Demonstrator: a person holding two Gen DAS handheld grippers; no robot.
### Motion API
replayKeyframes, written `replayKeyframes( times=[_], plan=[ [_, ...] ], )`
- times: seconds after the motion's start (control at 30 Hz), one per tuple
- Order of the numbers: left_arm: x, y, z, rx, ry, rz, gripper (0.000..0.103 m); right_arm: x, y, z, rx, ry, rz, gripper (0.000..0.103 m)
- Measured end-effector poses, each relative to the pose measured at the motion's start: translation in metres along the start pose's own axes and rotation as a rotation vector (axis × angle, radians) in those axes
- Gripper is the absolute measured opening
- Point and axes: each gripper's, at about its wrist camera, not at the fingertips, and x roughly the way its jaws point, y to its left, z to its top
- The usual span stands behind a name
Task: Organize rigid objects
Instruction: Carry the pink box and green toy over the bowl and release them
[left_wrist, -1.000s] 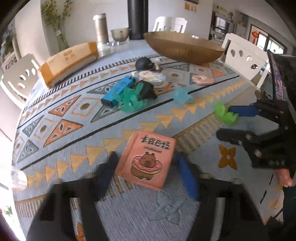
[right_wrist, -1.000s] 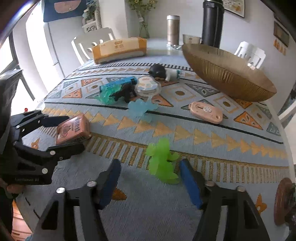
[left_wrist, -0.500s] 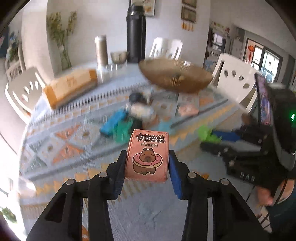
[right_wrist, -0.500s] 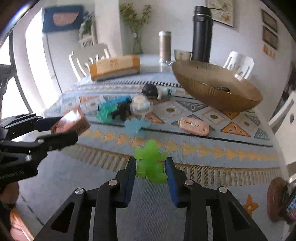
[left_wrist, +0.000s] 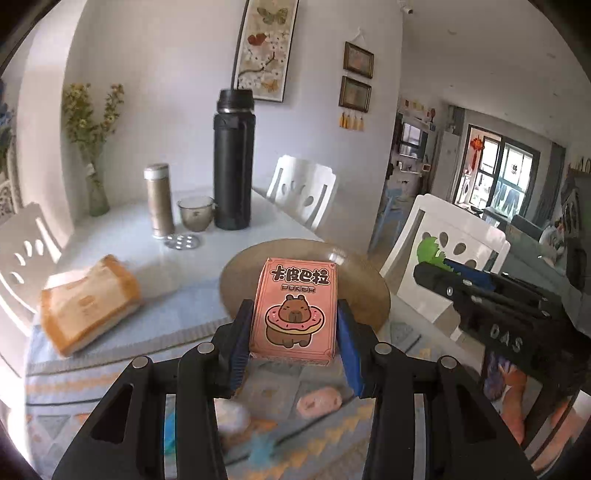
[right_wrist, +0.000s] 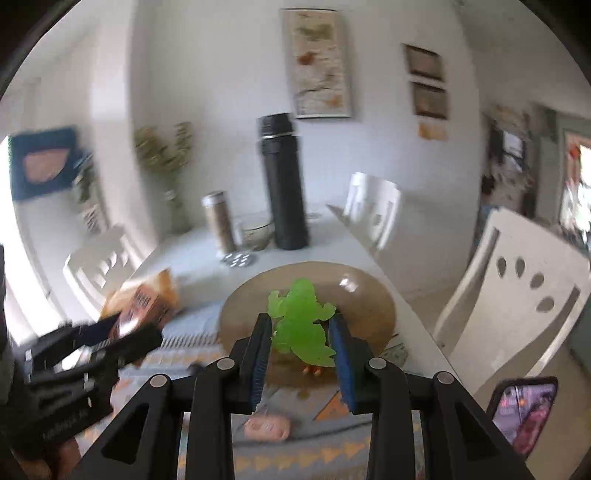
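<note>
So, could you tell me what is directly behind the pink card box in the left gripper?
Behind the pink card box, clamped in the left gripper, is the wide brown bowl. The box covers the bowl's middle, so its contents cannot be seen here.

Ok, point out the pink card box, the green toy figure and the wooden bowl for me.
pink card box (left_wrist: 293, 314), left wrist view, on its printed front face.
green toy figure (right_wrist: 301, 325), right wrist view, on its body.
wooden bowl (right_wrist: 369, 299), right wrist view, on its bare inner wall.
</note>
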Motion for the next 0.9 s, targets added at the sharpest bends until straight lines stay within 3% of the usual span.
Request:
replayKeyframes(
  times=[0.17,0.47,0.53,0.57,0.6,0.9],
  plan=[
    [0.060,0.000,-0.008,-0.048,0.090,-0.027,0.040,0.056,-0.043,0.000,0.129,0.076,-0.061,0.031],
    [0.108,-0.002,-0.026,-0.037,0.164,0.014,0.040,0.114,-0.049,-0.025,0.101,0.197,-0.106,0.031],
    [0.104,-0.003,-0.023,-0.022,0.145,0.040,0.042,0.119,-0.051,-0.023,0.095,0.214,-0.107,0.040],
    [0.098,-0.002,-0.023,-0.016,0.134,0.064,0.050,0.118,-0.051,-0.021,0.096,0.218,-0.113,0.046],
    [0.089,0.000,-0.022,-0.017,0.120,0.081,0.056,0.115,-0.051,-0.020,0.100,0.211,-0.119,0.060],
    [-0.023,0.032,-0.018,-0.086,-0.005,0.072,0.061,0.025,-0.023,0.001,0.046,0.062,-0.047,0.063]
  ],
)
